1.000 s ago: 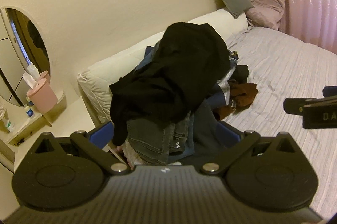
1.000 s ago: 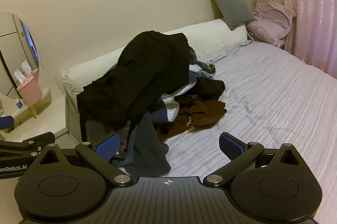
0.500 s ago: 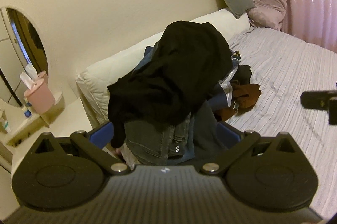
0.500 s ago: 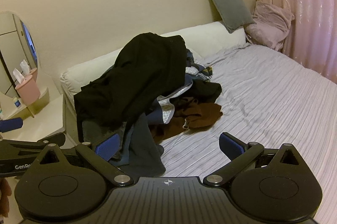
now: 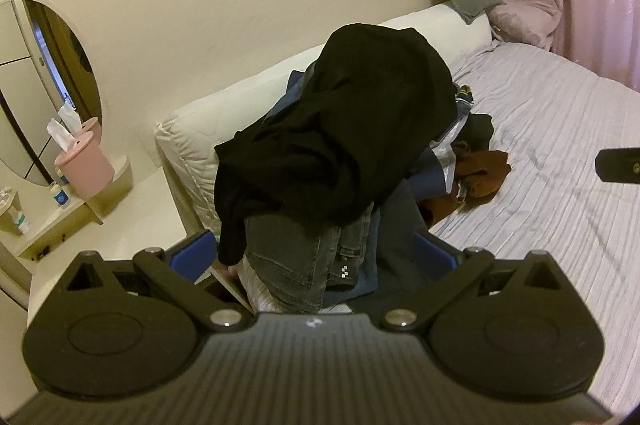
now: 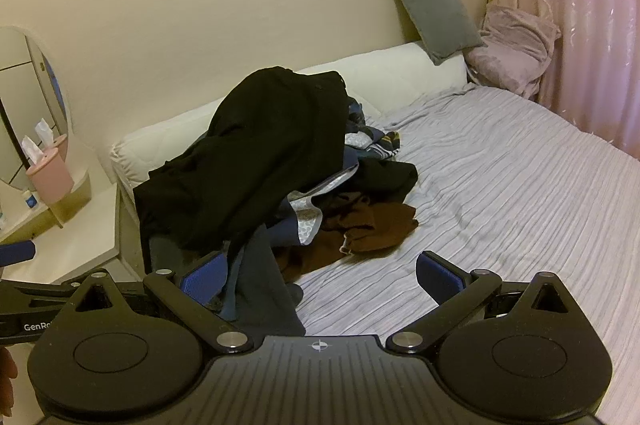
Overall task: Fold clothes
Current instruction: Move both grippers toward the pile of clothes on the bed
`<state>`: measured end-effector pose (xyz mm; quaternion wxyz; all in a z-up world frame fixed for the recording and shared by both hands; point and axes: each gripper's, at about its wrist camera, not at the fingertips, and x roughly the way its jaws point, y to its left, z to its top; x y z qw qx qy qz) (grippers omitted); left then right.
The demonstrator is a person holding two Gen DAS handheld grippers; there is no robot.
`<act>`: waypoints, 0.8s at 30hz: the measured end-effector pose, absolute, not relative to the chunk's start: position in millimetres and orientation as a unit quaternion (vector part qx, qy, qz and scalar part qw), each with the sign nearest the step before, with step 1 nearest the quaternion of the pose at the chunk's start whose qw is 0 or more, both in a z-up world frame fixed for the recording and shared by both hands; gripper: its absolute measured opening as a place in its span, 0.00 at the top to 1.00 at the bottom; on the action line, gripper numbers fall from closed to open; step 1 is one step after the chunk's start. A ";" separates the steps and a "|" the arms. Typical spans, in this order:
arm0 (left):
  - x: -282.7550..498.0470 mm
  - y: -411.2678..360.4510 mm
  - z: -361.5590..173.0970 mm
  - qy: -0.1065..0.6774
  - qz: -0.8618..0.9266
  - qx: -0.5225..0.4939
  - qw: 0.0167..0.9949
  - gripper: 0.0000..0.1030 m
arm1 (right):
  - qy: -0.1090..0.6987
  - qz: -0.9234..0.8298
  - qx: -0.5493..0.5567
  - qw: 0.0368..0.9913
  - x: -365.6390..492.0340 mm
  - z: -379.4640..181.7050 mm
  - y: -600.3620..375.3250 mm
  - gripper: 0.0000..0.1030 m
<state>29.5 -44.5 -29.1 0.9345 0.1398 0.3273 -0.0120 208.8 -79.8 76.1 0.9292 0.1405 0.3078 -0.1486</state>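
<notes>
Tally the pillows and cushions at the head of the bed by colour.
White long bolster: 1
Grey cushion: 1
Pale pink pillow: 1
Total: 3

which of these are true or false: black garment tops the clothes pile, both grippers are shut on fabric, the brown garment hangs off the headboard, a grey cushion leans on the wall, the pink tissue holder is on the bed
1. A black garment lies on top of the clothes pile. True.
2. Both grippers are shut on fabric. False: the left gripper and right gripper are open and hold nothing.
3. The brown garment hangs off the headboard. False: it lies on the bed sheet at the pile's edge.
4. A grey cushion leans against the wall. True.
5. The pink tissue holder sits on the bed. False: it stands on a shelf by the mirror.
</notes>
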 end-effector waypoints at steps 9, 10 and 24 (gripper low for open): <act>27.8 -54.8 -32.6 0.334 0.003 0.143 0.932 0.00 | 0.311 -0.126 0.138 0.932 214.6 74.0 -90.9 0.00; 27.8 -56.0 -32.9 0.335 0.003 0.144 0.931 0.00 | 0.311 -0.124 0.139 0.932 214.8 74.0 -92.6 0.00; 48.8 -51.2 -31.7 0.327 0.000 0.142 0.934 0.00 | 0.303 -0.094 0.138 0.938 233.8 68.7 -118.1 0.00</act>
